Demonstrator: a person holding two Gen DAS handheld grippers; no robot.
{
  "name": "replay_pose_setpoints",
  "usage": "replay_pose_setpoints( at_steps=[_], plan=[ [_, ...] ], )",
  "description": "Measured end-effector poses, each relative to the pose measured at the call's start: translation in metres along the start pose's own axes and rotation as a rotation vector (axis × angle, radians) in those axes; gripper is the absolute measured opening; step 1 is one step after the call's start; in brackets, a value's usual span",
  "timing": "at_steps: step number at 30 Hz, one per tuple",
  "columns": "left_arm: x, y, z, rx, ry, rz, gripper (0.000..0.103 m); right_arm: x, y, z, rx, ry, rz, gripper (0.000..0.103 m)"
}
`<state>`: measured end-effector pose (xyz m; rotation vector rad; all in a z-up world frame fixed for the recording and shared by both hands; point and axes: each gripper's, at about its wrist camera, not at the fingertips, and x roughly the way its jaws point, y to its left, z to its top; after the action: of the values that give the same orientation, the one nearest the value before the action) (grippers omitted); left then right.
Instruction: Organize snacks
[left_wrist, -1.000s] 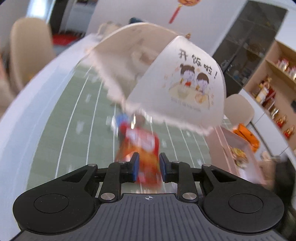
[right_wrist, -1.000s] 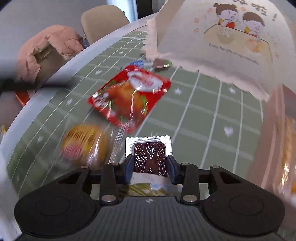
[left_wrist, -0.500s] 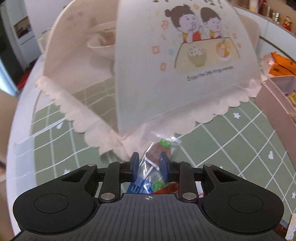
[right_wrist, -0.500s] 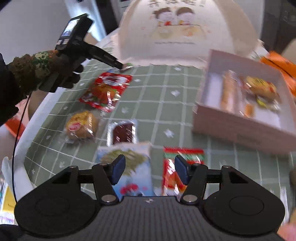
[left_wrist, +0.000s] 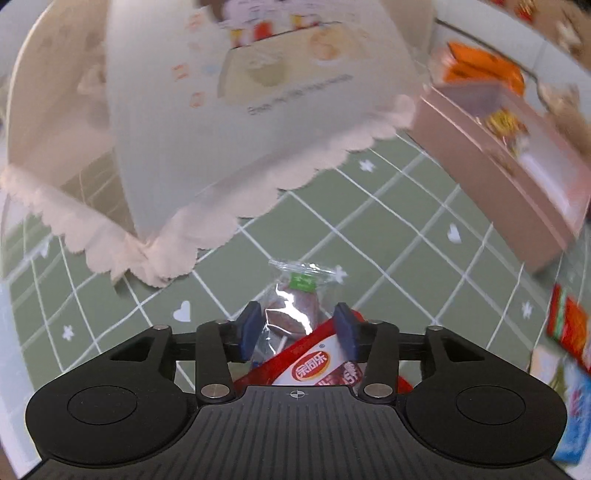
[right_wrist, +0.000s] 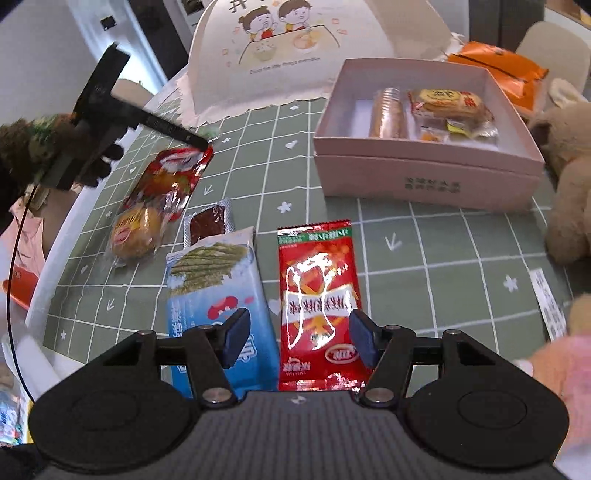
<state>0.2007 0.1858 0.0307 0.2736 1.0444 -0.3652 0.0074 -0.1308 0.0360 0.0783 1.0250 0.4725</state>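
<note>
Left claw just spread, lollipop loose between (right claw released)

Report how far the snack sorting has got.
Done: the pink box already holds a few wrapped snacks. In hand: nothing. The left gripper, jaws just opened, straddles a clear-wrapped lollipop; the right gripper hangs open above the red packet. Left: the blue packet, round cake and other packets on the table.
</note>
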Motion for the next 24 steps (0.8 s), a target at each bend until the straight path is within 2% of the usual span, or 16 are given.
replay_pose_setpoints(
  at_steps=[2, 3, 7, 11, 14, 15, 17, 18, 21, 24],
  plan=[
    [0.003, -0.010, 0.000, 0.021, -0.001, 0.050, 0.056, 0.001, -0.001, -0.003, 0.011, 0.008, 0.000, 0.060],
    [0.006, -0.011, 0.002, 0.000, 0.001, 0.058, 0.059, 0.002, 0.000, -0.004, 0.014, 0.013, -0.004, 0.060],
    [0.012, 0.008, 0.010, -0.159, -0.001, 0.055, 0.058, -0.005, 0.004, -0.007, -0.017, 0.003, -0.019, 0.060],
    [0.012, 0.012, 0.010, -0.186, 0.008, 0.068, 0.057, -0.012, 0.002, -0.010, -0.041, -0.004, -0.061, 0.061],
    [0.005, 0.008, 0.005, -0.194, 0.024, 0.090, 0.041, -0.013, -0.003, -0.014, -0.039, -0.001, -0.077, 0.061],
    [0.002, 0.005, 0.001, -0.192, 0.018, 0.117, 0.041, -0.014, -0.003, -0.016, -0.040, -0.003, -0.080, 0.061],
    [-0.009, 0.002, -0.012, -0.208, -0.009, 0.169, 0.041, -0.016, -0.004, -0.018, -0.042, -0.011, -0.082, 0.061],
    [-0.016, 0.002, -0.019, -0.239, -0.020, 0.172, 0.040, -0.018, -0.004, -0.018, -0.046, -0.018, -0.080, 0.061],
    [-0.046, 0.000, -0.039, -0.343, -0.076, 0.123, 0.040, -0.021, -0.002, -0.017, -0.077, -0.039, -0.072, 0.062],
    [-0.085, -0.007, -0.061, -0.407, -0.148, 0.116, 0.040, -0.019, 0.005, -0.009, -0.133, -0.058, -0.055, 0.064]
  ],
)
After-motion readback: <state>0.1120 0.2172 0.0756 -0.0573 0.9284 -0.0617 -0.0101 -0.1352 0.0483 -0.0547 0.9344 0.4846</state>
